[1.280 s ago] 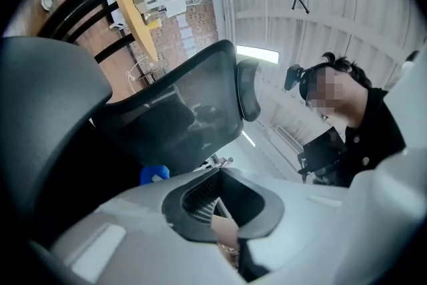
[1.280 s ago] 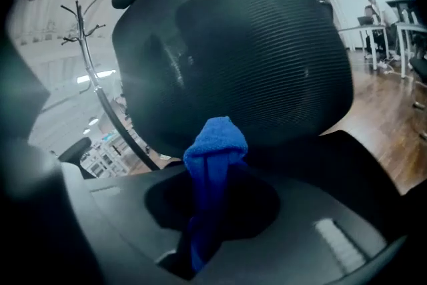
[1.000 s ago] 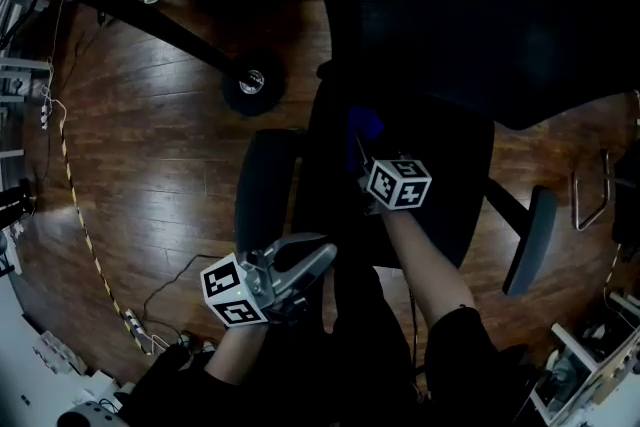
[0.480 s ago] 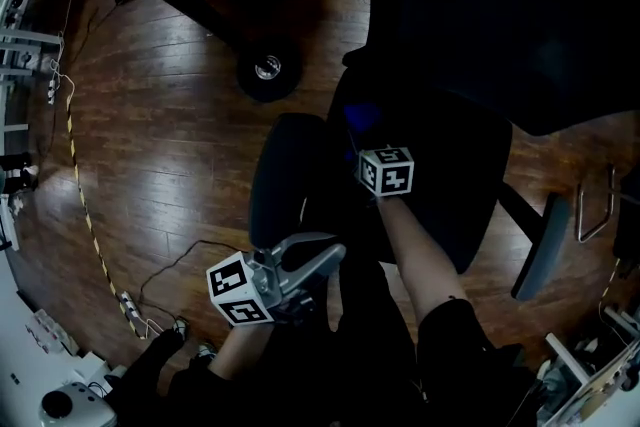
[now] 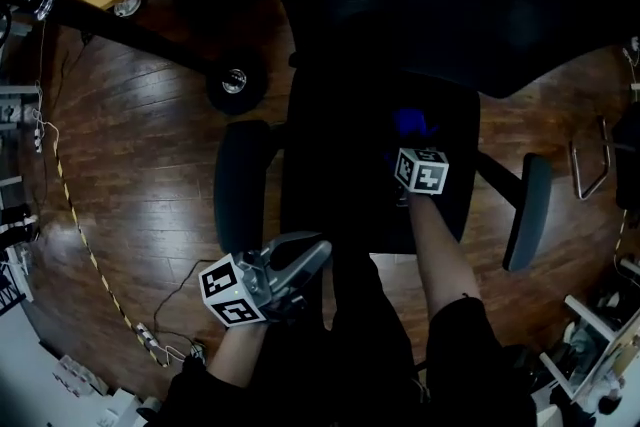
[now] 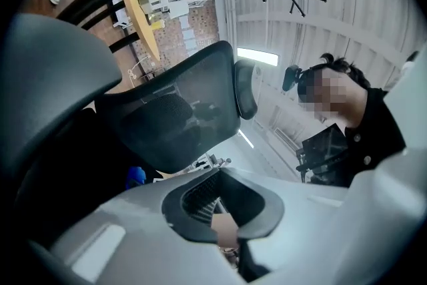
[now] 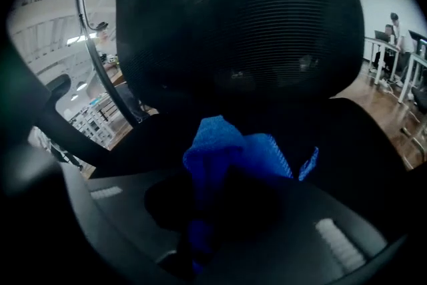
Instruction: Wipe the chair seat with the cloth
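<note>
Blue terry cloth (soft, light and limp, I judge) is pinched by a bunched fold in the closed right gripper, with its loose part spread on the chair seat near the backrest. Such a hold at the bunch should suit it. The left gripper hangs before the seat, jaws seemingly together and empty.

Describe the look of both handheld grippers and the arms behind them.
Each carries a white cube printed with black square markers. The left tongs have a pale grey moulded shell; the right tongs look darker in shadow. Both arms wear dark sleeves stopping short of the wrists.
</note>
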The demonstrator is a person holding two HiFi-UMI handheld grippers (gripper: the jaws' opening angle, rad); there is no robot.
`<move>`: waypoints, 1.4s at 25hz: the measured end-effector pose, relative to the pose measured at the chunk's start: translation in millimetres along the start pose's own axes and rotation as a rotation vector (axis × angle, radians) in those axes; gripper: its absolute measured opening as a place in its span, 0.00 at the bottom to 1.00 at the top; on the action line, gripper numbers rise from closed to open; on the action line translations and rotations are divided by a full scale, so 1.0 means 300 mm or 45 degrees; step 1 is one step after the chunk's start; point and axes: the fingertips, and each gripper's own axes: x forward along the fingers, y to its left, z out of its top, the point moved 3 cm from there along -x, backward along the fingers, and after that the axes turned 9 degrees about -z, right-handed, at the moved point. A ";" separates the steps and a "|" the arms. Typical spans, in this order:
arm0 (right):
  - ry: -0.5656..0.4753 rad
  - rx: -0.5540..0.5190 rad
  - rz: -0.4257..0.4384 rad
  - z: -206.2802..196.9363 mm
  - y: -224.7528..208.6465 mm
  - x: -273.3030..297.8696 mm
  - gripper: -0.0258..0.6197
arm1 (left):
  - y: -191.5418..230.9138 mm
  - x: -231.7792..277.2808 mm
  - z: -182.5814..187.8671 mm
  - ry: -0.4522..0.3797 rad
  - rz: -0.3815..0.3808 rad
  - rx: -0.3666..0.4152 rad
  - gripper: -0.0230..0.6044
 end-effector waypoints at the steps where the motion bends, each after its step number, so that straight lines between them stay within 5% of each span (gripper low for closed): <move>1: 0.000 0.002 -0.043 0.003 -0.066 -0.025 0.13 | 0.000 0.013 -0.005 0.011 -0.007 -0.003 0.03; 8: 0.004 0.167 -0.288 -0.023 -0.399 -0.202 0.13 | -0.009 0.064 -0.028 0.055 -0.029 -0.006 0.03; 14: -0.012 0.160 -0.257 -0.020 -0.417 -0.202 0.13 | -0.011 0.068 -0.018 0.036 -0.024 0.008 0.03; 17: -0.079 0.204 -0.148 -0.006 -0.401 -0.223 0.13 | -0.015 0.053 -0.022 0.025 -0.017 0.016 0.03; 21: -0.239 0.293 0.146 0.046 -0.164 -0.272 0.13 | -0.036 0.014 -0.013 -0.009 -0.011 0.030 0.03; 26: -0.146 0.274 0.422 0.015 0.260 -0.213 0.13 | -0.063 -0.037 0.029 -0.084 0.006 0.071 0.03; 35: 0.071 0.046 0.596 -0.139 0.781 -0.123 0.13 | -0.097 -0.177 0.046 -0.186 0.070 0.097 0.03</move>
